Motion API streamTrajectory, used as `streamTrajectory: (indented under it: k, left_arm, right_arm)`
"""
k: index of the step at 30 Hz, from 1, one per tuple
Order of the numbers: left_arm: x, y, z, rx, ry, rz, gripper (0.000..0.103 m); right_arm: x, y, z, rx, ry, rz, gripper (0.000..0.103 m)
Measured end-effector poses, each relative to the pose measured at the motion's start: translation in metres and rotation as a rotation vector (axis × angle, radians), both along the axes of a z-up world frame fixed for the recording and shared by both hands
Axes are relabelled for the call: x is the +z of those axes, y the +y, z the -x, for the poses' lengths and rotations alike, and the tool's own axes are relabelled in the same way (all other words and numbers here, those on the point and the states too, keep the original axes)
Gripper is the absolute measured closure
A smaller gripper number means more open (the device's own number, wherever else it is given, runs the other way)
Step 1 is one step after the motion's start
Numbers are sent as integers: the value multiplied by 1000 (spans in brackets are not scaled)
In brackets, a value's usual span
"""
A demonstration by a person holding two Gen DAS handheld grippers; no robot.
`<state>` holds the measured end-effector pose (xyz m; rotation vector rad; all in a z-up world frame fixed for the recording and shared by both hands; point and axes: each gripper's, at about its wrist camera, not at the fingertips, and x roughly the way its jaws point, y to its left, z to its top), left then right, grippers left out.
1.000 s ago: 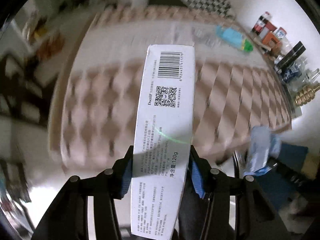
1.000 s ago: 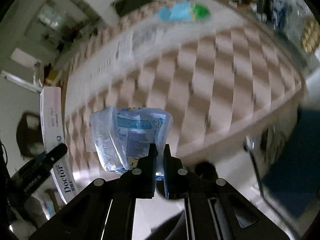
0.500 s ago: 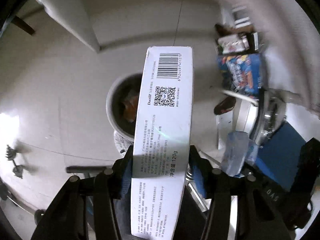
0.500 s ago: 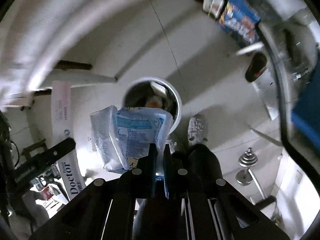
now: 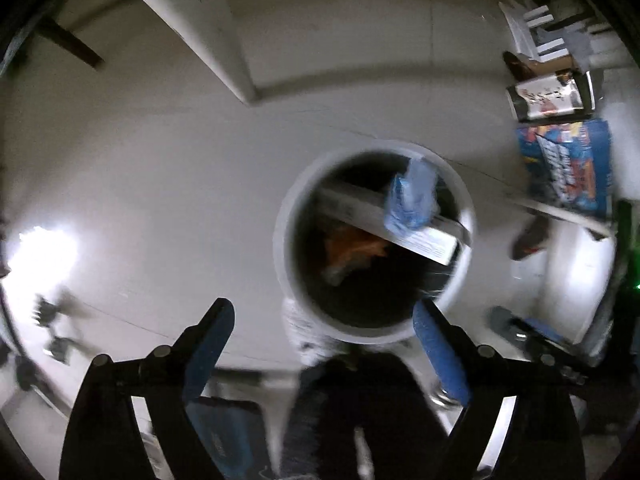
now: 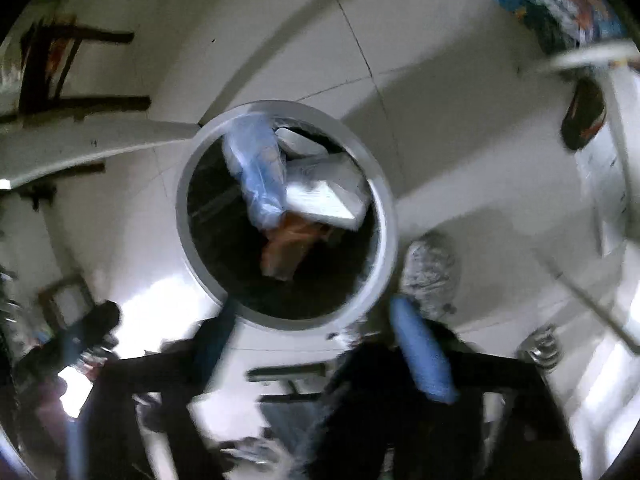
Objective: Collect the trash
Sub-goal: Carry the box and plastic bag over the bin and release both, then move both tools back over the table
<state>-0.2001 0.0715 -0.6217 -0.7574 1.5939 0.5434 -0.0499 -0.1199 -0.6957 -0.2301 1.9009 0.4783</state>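
Both claws, left and right, spread wide, empty, above white bin. Inside bin: long white box, blue plastic wrapper atop box.

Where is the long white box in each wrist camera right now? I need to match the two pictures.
Left wrist: the white box lies slanted across the upper right of the bin's opening, under the blue plastic bag.
Right wrist: the white box sits in the upper right of the opening, right of the blue plastic bag.
Shared landmark: the round white bin, with orange trash deeper inside.
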Motion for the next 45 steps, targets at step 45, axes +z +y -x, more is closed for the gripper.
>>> streamTrajectory:
  k: [45]
  left_arm:
    - [412,53,-157,-58,-303,-368,12]
  right_arm:
    - [532,33,-155,-104,-390,-183,1]
